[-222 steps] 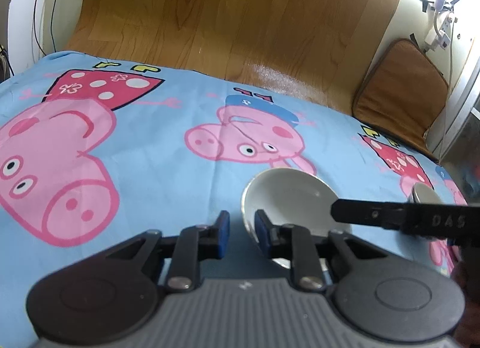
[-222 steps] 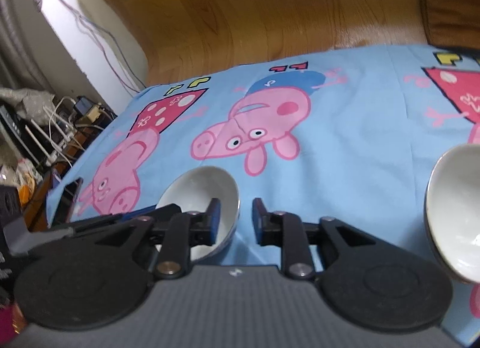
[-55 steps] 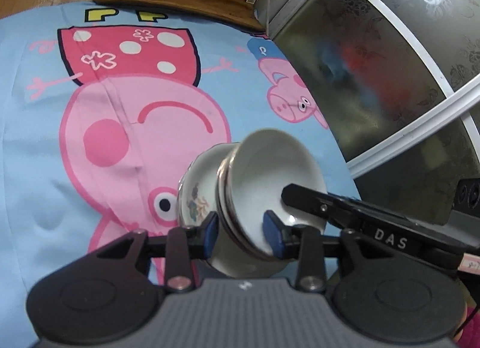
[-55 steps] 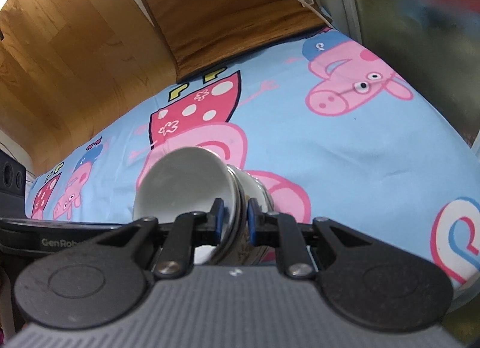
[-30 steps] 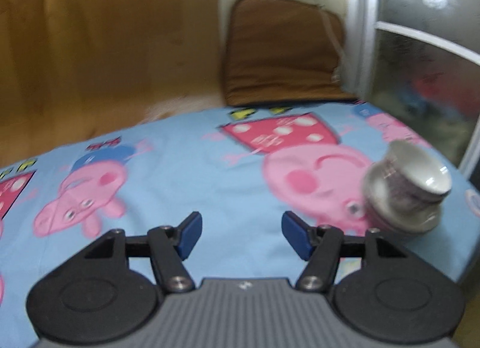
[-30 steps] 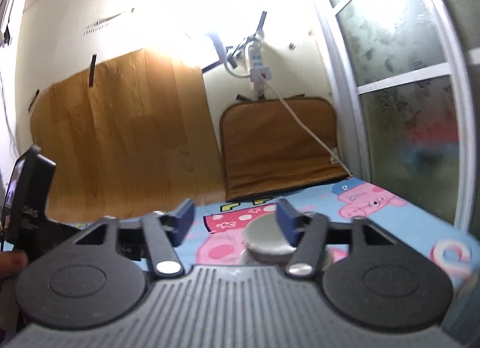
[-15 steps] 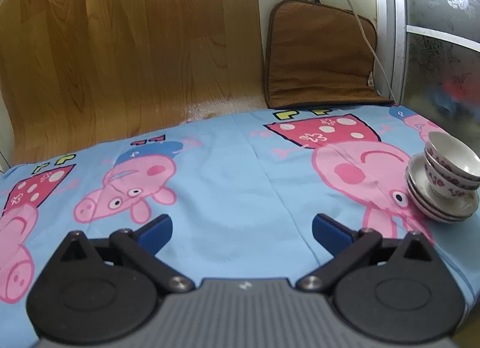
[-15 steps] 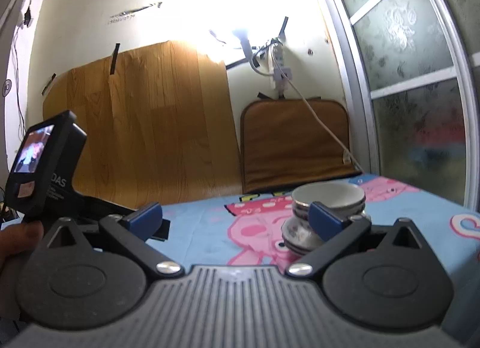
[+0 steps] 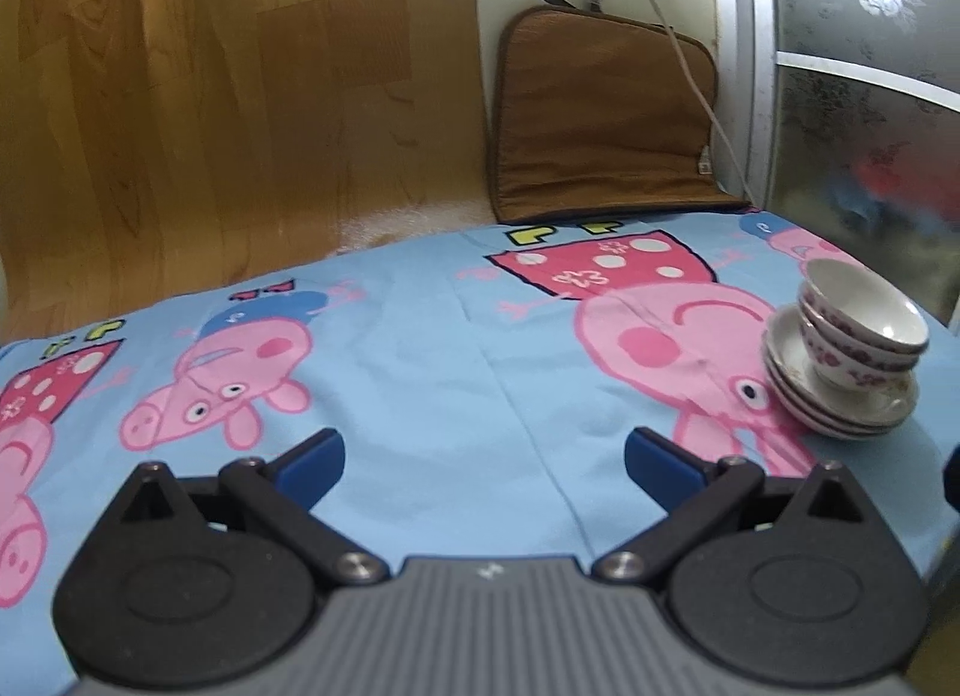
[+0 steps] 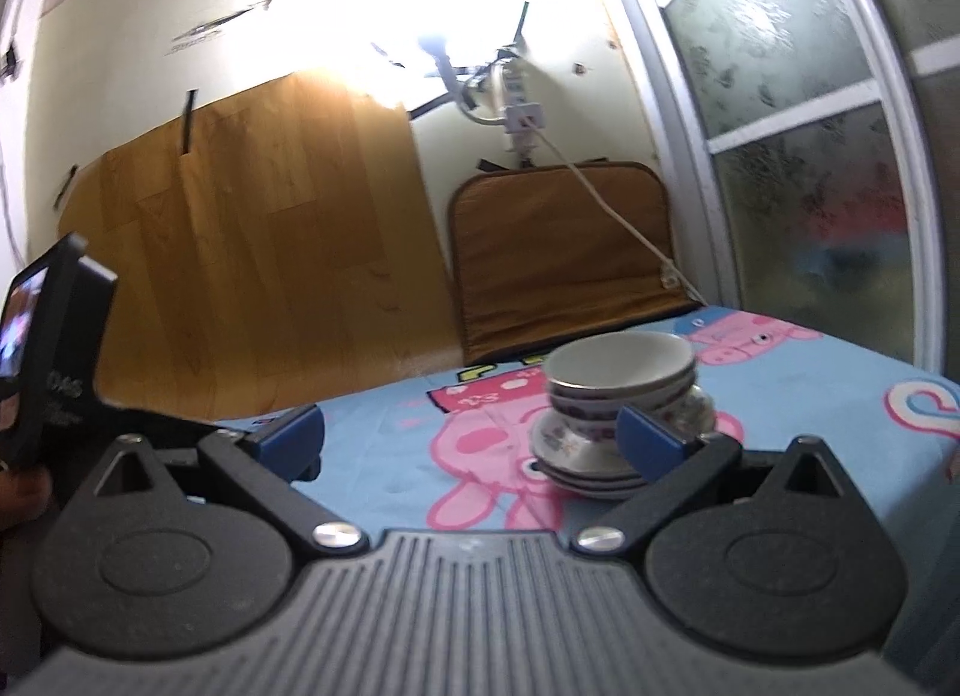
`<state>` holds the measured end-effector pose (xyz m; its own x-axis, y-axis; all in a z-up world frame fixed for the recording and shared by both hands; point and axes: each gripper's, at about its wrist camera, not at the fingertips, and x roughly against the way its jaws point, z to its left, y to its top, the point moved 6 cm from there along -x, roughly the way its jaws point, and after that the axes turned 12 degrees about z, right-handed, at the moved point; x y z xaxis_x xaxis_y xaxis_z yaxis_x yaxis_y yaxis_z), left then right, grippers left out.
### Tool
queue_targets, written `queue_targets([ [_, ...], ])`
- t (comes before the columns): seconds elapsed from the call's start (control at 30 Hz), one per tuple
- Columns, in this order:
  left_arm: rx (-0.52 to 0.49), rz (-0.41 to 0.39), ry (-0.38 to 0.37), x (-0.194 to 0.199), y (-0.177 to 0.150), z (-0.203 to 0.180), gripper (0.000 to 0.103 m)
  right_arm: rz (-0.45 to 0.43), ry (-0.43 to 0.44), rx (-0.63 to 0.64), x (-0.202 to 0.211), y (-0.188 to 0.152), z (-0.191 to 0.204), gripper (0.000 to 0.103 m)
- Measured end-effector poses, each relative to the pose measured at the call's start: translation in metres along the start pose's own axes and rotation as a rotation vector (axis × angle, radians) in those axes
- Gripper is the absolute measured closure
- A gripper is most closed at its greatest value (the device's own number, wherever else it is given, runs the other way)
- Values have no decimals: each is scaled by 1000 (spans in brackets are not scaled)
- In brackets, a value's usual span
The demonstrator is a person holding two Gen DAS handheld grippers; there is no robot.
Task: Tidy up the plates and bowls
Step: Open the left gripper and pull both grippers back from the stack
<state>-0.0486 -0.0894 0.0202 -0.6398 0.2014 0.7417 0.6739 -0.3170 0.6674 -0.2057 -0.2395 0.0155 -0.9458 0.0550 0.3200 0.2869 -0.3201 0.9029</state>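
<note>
The stack of dishes sits near the right-hand end of the blue cartoon-pig sheet (image 9: 420, 348), close to its edge beside the frosted glass door (image 9: 870, 114). Three nested bowls (image 9: 858, 330) open upward, their shared axis leaning a little rather than standing true, so the rims tilt slightly. Each bowl is white with a dark floral band outside. Under them lie the plates (image 9: 834, 402), stacked flat; three rims can be counted in the left wrist view, though a further one could hide beneath. The lowest bowl rests on the top plate, off-centre toward the door side. In the right wrist view the same stack stands just past the right fingertip, not touching it. The left gripper (image 9: 483, 459) has its blue-padded jaws spread wide, holding nothing, over bare sheet well apart from the stack. The right gripper (image 10: 471, 435) is likewise spread wide and holds nothing. Behind the bed one brown cushion (image 9: 606, 114) leans upright against the wall, a white cable (image 9: 690, 66) trailing across it, beside one wood-patterned panel (image 9: 240, 84).
</note>
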Motion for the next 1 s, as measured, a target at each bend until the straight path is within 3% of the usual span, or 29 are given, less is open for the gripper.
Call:
queue_targets([
  [0.27,-22,12,-10,-3,0,-14,0,39,-4,-80,-6,1,-24,0],
  [1.0,-80,28,-28,-4,-2,-35,0,76,-52,-99,-6,-1,-34,1],
])
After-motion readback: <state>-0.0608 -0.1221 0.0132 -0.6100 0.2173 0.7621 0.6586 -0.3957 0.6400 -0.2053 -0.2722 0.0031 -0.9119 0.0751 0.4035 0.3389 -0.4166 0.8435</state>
